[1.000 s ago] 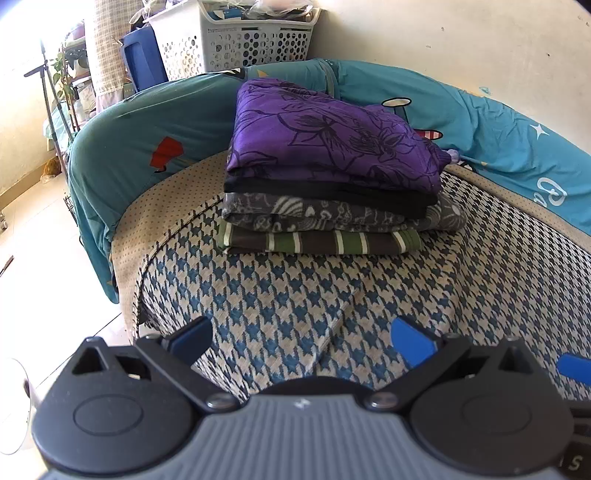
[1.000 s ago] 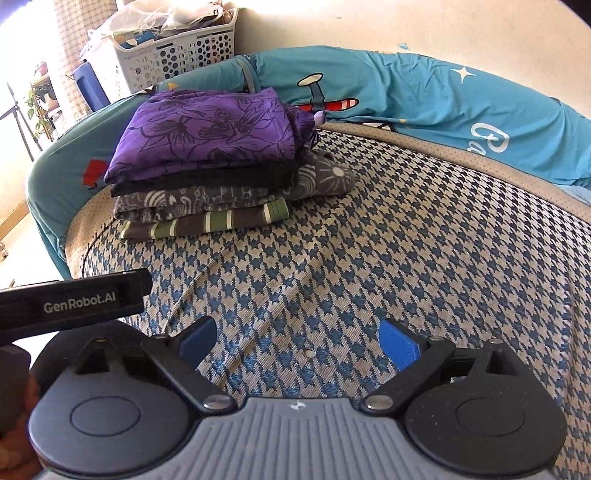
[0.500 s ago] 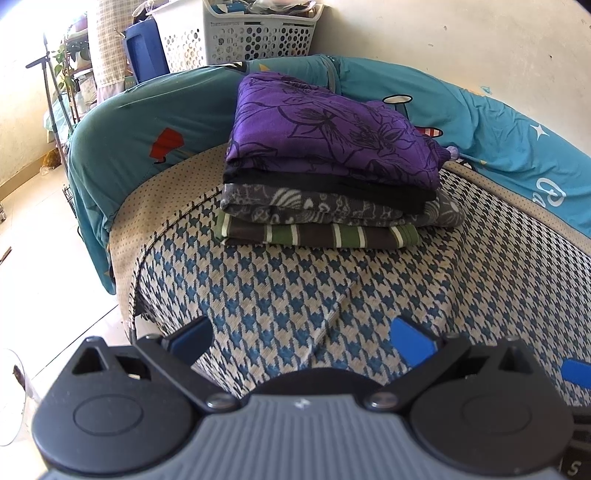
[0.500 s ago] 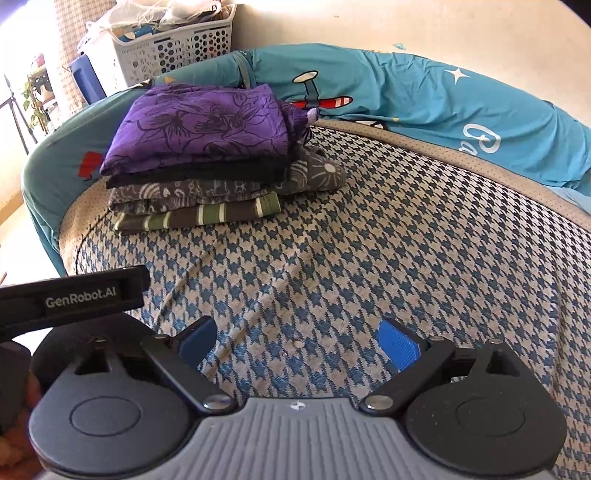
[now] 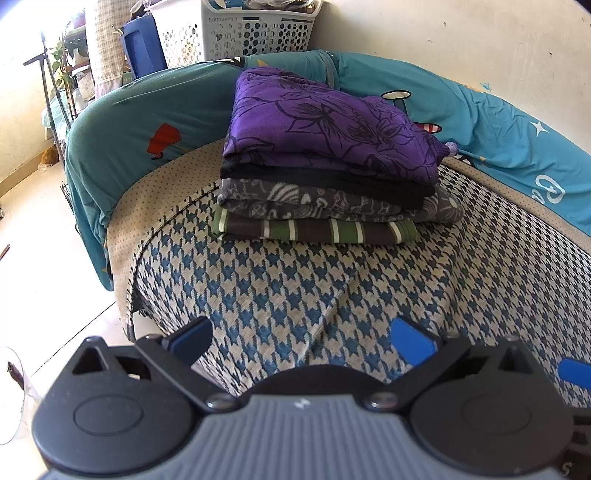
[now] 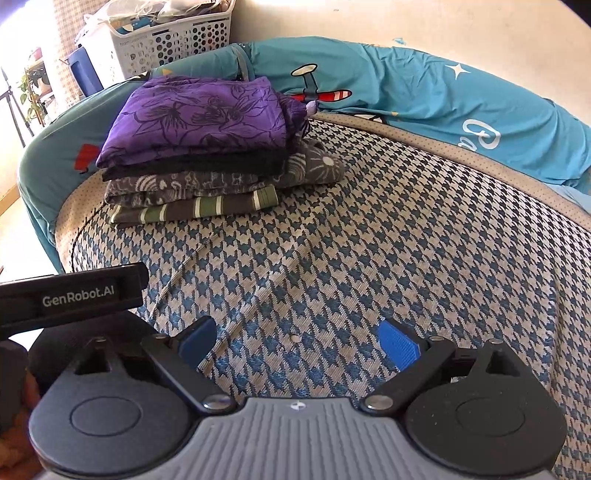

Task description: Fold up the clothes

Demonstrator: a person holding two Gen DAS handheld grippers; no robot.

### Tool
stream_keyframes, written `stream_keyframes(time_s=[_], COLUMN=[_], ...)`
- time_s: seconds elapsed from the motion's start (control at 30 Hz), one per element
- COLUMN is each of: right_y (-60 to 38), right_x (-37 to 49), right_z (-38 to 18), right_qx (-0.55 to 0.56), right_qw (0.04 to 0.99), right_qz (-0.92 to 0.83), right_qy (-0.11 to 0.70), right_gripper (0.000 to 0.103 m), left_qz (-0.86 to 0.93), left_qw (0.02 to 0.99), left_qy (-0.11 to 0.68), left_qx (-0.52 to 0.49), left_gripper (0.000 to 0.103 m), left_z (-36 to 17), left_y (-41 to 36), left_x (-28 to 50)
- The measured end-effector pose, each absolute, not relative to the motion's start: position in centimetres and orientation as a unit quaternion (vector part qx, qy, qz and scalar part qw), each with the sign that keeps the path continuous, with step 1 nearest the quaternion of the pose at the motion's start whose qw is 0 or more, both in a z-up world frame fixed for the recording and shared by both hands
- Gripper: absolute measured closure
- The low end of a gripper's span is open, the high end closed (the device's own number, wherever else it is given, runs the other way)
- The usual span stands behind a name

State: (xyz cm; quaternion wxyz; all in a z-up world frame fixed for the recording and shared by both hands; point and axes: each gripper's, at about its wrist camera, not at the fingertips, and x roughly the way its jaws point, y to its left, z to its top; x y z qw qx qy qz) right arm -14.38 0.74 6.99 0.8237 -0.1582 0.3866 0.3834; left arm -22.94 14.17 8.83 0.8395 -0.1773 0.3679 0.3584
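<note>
Neatly folded, the purple floral garment (image 5: 328,125) tops the stack of clothes (image 5: 325,195) at upper centre; left claw (image 5: 301,341) and right claw (image 6: 297,341) both spread, empty.

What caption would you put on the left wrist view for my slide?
Open left claw hovers empty over the houndstooth bedcover, facing a stack of folded clothes topped by a purple floral garment.

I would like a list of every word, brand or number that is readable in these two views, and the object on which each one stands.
"GenRobot.AI": white print on the black bar of the left gripper, seen in the right wrist view.
White cursive letters on the teal cover: only partly visible, not readable as a word.
Embossed line on the white laundry basket rim: too small to read.
No other text is readable.
</note>
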Motion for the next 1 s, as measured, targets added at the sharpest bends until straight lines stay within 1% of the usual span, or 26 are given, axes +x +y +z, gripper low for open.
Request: stream_keyframes(time_s=[1.0], right_y=[0.99], right_x=[-14.31], right_z=[6.63], right_qx=[-0.161], right_qw=[0.822], right_qz=[0.379], right_qy=[0.393], right_gripper=[0.008], left_qz=[0.36], left_qw=[0.839], left_qy=[0.368], left_qx=[-0.178], left_gripper=[0.0], left_z=[8.78], left_y=[14.07], left_x=[-22.85])
